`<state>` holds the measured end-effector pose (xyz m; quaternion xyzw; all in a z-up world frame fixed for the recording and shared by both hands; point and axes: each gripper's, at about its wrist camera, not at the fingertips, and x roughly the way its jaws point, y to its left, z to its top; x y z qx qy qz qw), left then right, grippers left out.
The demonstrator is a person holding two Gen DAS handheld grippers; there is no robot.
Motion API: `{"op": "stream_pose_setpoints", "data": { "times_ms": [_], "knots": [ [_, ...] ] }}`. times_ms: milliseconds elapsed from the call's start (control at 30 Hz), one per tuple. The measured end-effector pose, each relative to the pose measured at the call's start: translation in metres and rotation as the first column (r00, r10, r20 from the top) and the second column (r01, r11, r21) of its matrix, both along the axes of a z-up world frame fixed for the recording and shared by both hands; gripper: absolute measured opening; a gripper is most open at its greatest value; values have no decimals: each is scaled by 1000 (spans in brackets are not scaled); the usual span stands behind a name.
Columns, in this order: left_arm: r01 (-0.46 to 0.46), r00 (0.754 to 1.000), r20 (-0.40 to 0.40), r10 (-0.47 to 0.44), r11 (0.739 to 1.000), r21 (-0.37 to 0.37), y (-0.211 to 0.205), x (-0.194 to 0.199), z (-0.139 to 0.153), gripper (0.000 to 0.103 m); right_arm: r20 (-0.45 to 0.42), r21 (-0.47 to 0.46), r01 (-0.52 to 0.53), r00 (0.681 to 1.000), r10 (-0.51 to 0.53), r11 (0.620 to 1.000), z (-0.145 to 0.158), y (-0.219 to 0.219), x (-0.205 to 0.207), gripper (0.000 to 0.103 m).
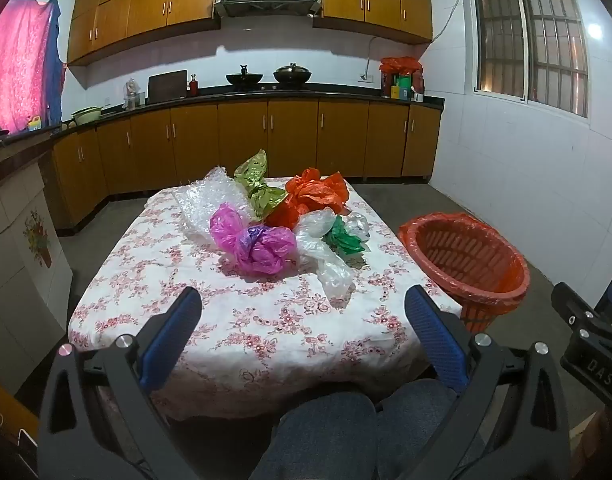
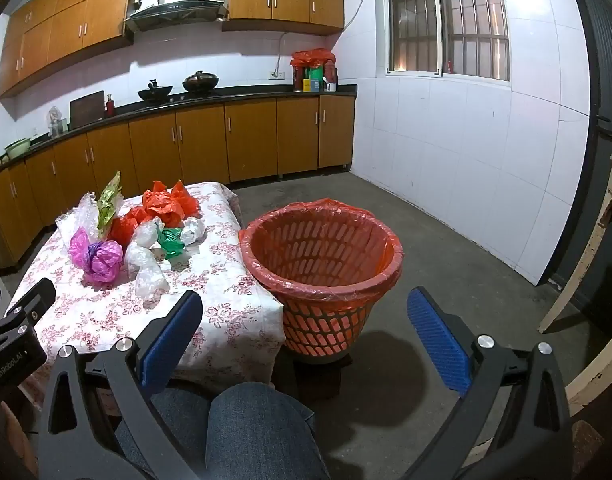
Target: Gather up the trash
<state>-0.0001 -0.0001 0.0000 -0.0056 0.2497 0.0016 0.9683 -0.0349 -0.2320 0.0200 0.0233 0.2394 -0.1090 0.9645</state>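
On the worktop [image 1: 265,332], which is covered by a floral cloth, a cluster of crumpled plastic bags lies toward the far half. The magenta bag [image 1: 253,243] sits nearest the front of the cluster, with a purple piece bunched at its middle. Just right of it lies a clear bag [image 1: 326,256], touching a small green bag [image 1: 343,236]. Behind these is an orange-red bag [image 1: 310,196]. A yellow-green bag [image 1: 257,184] stands up at the rear, and a sheet of bubble wrap [image 1: 203,200] lies at the left rear of the cluster.

A red perforated waste basket [image 2: 326,272], lined with an orange-red bag liner [image 2: 346,206], stands on the floor just beside the right edge of the worktop. Nothing is visible inside it beyond the liner.

The left claw [image 1: 303,340] hovers above the near edge of the worktop, well apart from the bags; its blue-padded fingers [image 1: 173,332] are spread wide and hold nothing. The right claw [image 2: 306,340] hangs lower and to the right, aimed at the waste basket, fingers likewise spread wide and holding nothing. Each claw appears at the edge of the other's view.

The person's knees [image 2: 257,424], in blue denim, show below both claws. Wooden cabinets [image 1: 265,136] line the far wall under a dark counter carrying two woks [image 1: 265,76].
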Motion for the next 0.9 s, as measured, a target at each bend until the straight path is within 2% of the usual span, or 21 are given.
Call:
{"op": "stream_pose_setpoints", "data": {
  "times_ms": [900],
  "knots": [
    [0, 1000, -4, 0, 1000, -5, 0, 0, 0, 99, 2, -1, 0, 1000, 0, 1000, 1, 1, 1, 101]
  ]
}}
